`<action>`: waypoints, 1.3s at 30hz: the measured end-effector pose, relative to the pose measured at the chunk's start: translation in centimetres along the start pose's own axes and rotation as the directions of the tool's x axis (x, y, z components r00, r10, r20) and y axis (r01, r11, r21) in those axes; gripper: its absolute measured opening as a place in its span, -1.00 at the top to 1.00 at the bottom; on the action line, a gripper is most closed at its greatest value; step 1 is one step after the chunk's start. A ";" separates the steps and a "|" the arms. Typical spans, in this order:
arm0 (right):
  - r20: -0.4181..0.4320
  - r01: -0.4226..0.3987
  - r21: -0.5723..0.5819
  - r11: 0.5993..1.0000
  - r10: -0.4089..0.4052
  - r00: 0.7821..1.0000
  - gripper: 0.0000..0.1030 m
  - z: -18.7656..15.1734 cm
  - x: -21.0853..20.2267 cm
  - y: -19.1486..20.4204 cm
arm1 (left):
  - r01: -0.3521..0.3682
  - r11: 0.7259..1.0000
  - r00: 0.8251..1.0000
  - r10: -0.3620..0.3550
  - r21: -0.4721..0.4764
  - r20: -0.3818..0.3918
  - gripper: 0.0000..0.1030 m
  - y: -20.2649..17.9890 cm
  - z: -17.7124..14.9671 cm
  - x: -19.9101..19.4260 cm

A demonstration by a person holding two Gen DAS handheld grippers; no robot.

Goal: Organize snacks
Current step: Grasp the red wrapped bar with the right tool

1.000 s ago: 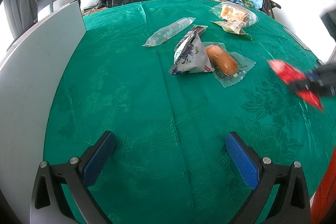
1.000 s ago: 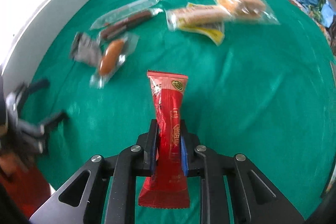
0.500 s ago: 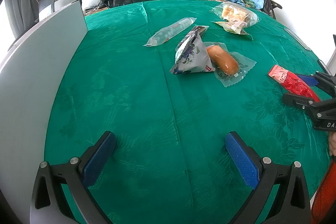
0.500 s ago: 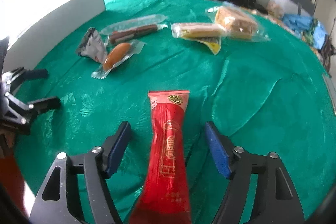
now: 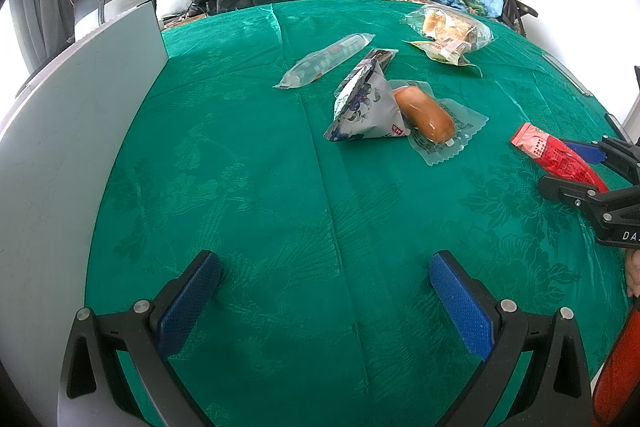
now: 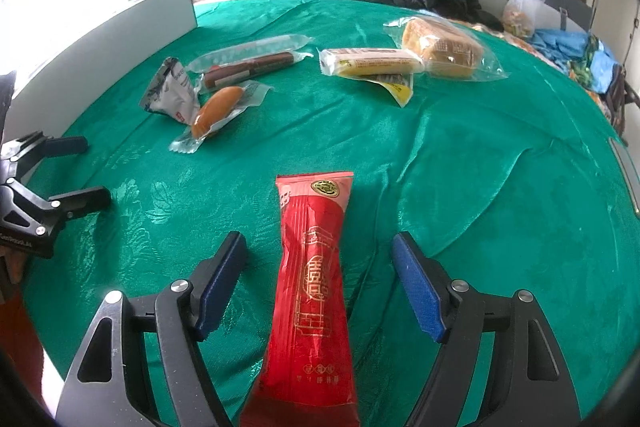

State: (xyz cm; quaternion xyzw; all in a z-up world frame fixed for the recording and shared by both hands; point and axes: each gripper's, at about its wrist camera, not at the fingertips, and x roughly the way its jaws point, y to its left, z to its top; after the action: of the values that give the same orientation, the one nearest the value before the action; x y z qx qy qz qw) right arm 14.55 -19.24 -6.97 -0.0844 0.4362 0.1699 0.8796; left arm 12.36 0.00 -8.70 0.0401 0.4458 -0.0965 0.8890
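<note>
The red packet (image 6: 310,291) lies flat on the green cloth (image 6: 480,187), between the blue pads of the right gripper (image 6: 320,279). We see that these jaws have just been opening; now they stand wide and neither pad touches the packet. On the packet we read a round gold emblem near its far end and gold characters along its middle, too stylised for us to read. Beyond the packet the cloth is bare up to the other snacks: a grey pouch (image 6: 170,93) with small print, a bun (image 6: 216,111) in clear wrap, a dark sausage (image 6: 248,67), a yellow bar (image 6: 372,65) and a bread bag (image 6: 440,47). To the left of the packet, well apart, our left gripper (image 5: 324,303) is open over empty cloth with nothing between its fingers. On the right gripper's body, in the left view, we read only the letters "DA". Further left of the packet a white board (image 6: 100,31) stands along the cloth's edge.
</note>
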 end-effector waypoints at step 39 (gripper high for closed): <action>0.002 0.000 0.004 1.000 0.000 1.000 -0.52 -0.1 -0.1 -0.1 | 0.062 0.987 0.998 -0.060 -0.147 0.020 -0.92 -0.2 2.4 -0.3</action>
State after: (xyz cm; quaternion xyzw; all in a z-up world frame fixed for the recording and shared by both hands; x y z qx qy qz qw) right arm 14.44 -19.36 -6.91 -0.0824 0.4358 0.1691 0.8802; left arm 14.08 -0.50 -7.03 -0.0402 0.4458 -0.0907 0.8896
